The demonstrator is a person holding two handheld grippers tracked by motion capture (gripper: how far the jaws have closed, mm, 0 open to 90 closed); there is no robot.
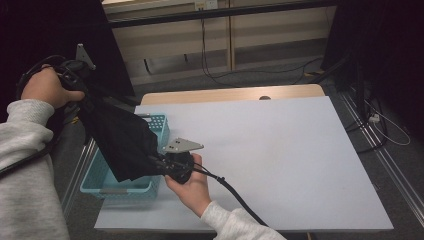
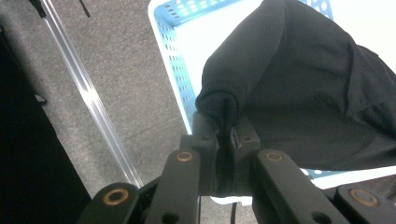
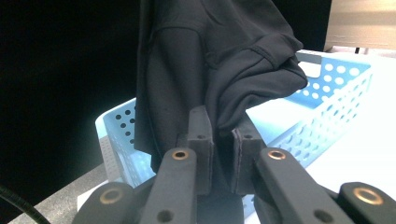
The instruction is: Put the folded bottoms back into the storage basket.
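So there's a black garment (image 1: pixel 122 142) stretched out between the two grippers, hanging in the air over a light blue basket (image 1: pixel 157 125) with holes in its sides. The basket sits at the near left corner of a white table top (image 1: pixel 280 160), partly sticking out past the left edge.

The left gripper (image 1: pixel 82 80) is held up high on the left, off the table, over the grey carpet (image 1: pixel 210 82). Its jaws are pressed together on a bunched fold of the cloth, you can see it squeezed between the pads in the left gripper view (image 2: pixel 224 140). The right gripper (image 1: pixel 160 162) is lower and nearer, just right of the basket's near end, and it's pinching the other end of the garment (image 3: pixel 219 70) the same way.

The cloth covers most of the basket from above, so I can't tell what's inside. In the right gripper view the basket (image 3: pixel 327 93) is right behind the hanging fabric.

Other stuff around: a metal rail (image 2: pixel 88 93) running along the floor left of the basket, cables (image 1: pixel 210 55) on the carpet at the far side, a wooden panel wall (image 1: pixel 250 35) back there, and more rails (image 1: pixel 385 160) on the floor to the right
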